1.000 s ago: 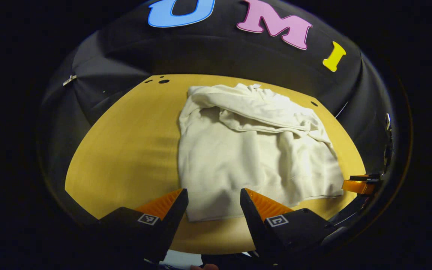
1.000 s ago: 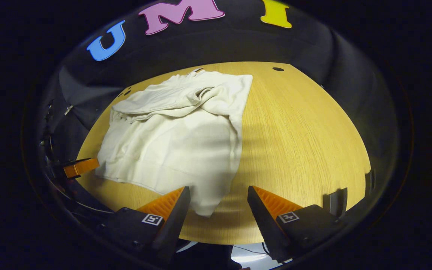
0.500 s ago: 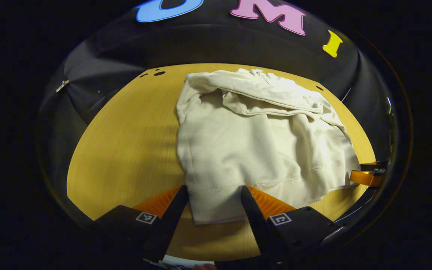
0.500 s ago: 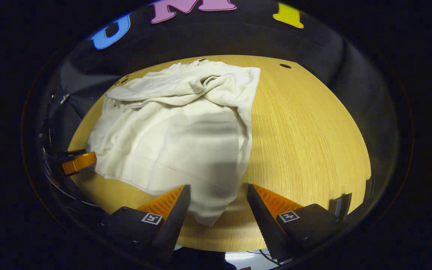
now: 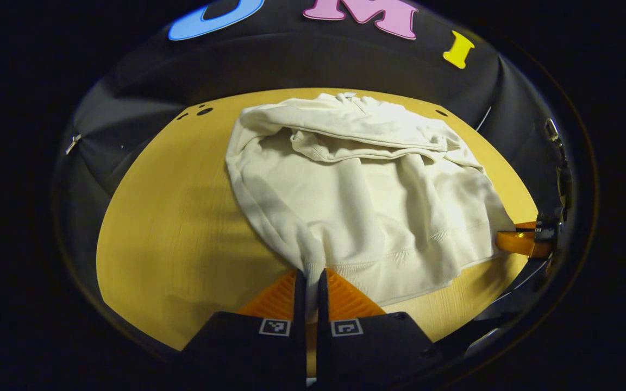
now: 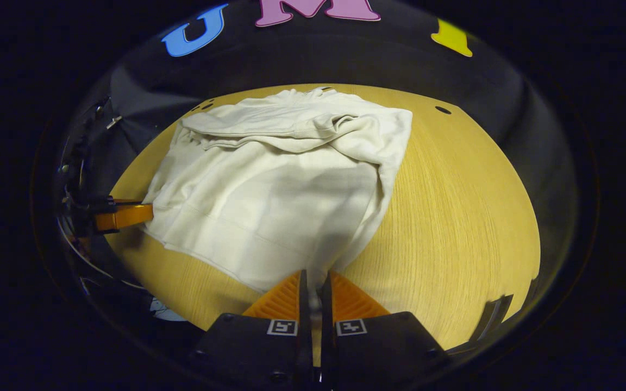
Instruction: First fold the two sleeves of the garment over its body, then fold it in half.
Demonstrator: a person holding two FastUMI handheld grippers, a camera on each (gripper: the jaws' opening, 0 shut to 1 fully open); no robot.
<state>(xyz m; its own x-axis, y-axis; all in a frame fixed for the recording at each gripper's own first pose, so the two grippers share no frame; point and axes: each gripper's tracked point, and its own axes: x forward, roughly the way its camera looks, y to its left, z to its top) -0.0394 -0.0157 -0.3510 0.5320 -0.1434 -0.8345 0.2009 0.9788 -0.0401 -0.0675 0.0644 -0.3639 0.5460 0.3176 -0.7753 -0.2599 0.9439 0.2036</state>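
At bottom of left gripper view, left gripper (image 5: 310,278) has both fingers pinched together on near-left hem corner of the garment (image 5: 367,190), w/ fabric squeezed in the thin slit between them. Same story at bottom of right gripper view: right gripper (image 6: 313,279) is clamped on the near-right hem corner of the garment (image 6: 280,184), cloth bunching up where it enters the fingers.

Beyond the fingers, cream hoodie lies on the wooden desk (image 5: 171,228), body spread roughly flat, ribbed hem (image 5: 400,260) nearest and running across betw. the two pinched corners. From left gripper view, right gripper shows at far right edge (image 5: 519,241), touching the hem's other end; from right gripper view, left gripper shows at far left edge (image 6: 123,215), also right at the hem.

Farther back, both sleeves (image 5: 367,146) lie folded across the upper body, stacked in a crumpled band, cuff of one visible approx. mid-chest. Hood/collar area sits at far end near desk's back edge. Bare desk (image 6: 454,217) stretches to the side of the garment in each view. A few dark holes (image 5: 203,111) mark desk's far corners. Black cloth wall behind.
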